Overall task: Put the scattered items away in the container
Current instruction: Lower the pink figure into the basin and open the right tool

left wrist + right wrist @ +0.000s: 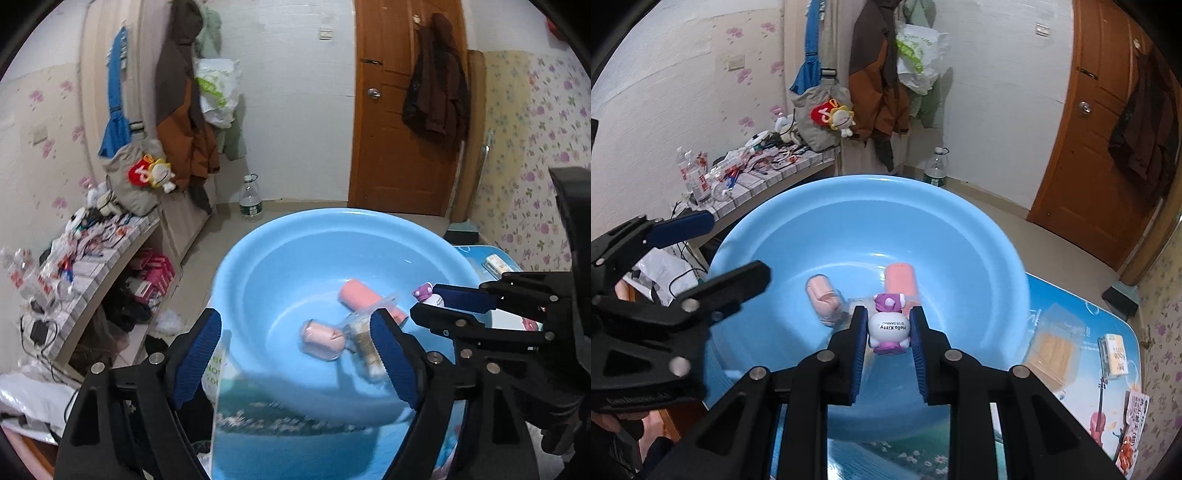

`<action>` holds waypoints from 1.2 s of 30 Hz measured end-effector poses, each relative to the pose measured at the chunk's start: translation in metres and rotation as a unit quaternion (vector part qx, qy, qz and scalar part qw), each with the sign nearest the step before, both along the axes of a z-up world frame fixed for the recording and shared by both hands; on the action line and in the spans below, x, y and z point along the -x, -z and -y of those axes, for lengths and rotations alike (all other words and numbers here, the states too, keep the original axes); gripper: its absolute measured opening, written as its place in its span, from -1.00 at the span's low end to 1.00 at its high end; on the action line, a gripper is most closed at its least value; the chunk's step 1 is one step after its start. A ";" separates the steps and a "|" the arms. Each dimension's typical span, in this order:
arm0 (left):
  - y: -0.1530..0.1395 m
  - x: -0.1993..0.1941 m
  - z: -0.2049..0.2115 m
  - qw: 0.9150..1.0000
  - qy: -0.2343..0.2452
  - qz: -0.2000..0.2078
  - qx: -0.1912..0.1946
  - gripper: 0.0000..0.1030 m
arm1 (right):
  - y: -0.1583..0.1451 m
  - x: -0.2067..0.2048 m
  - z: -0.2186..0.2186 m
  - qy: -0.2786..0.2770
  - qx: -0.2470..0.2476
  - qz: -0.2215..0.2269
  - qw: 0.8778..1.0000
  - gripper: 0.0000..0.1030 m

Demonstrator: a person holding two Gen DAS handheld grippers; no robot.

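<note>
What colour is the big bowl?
The big bowl is light blue, clearest in the right wrist view.

**Camera placement: two wrist fisheye views**

Left wrist view: looks forward and downward along its fingers, close over the near rim of the round light-blue plastic basin [258,254]. Right wrist view: similarly angled and close, from the basin's [768,218] other side. Both share the basin interior, the brown wooden door [388,147] [1082,155] and each other's gripper.
</note>
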State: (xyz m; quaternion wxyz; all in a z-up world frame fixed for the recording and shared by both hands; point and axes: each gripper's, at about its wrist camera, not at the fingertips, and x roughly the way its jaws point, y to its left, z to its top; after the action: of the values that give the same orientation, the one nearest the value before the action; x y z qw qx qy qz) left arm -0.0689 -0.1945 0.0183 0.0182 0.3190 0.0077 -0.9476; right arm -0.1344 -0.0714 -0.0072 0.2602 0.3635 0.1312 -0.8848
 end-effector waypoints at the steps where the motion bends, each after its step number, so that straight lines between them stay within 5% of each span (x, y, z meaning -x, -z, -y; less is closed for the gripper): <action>1: 0.001 -0.002 0.003 1.000 -0.003 0.002 -0.003 0.60 | 0.000 0.000 0.003 -0.003 -0.001 0.001 1.000 -0.54; 17: 0.010 -0.010 0.008 1.000 -0.008 0.017 -0.021 0.70 | 0.018 0.014 0.017 0.007 -0.009 0.041 0.999 -0.54; 36: 0.010 -0.016 0.004 0.999 -0.018 0.029 -0.034 0.77 | 0.003 -0.001 0.000 0.027 0.002 0.020 0.999 -0.31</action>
State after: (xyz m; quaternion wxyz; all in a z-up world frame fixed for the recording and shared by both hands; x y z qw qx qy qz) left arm -0.0533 -0.1980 0.0086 0.0246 0.3462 0.0447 -0.9368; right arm -0.1331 -0.0712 -0.0105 0.2392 0.3843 0.1142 -0.8843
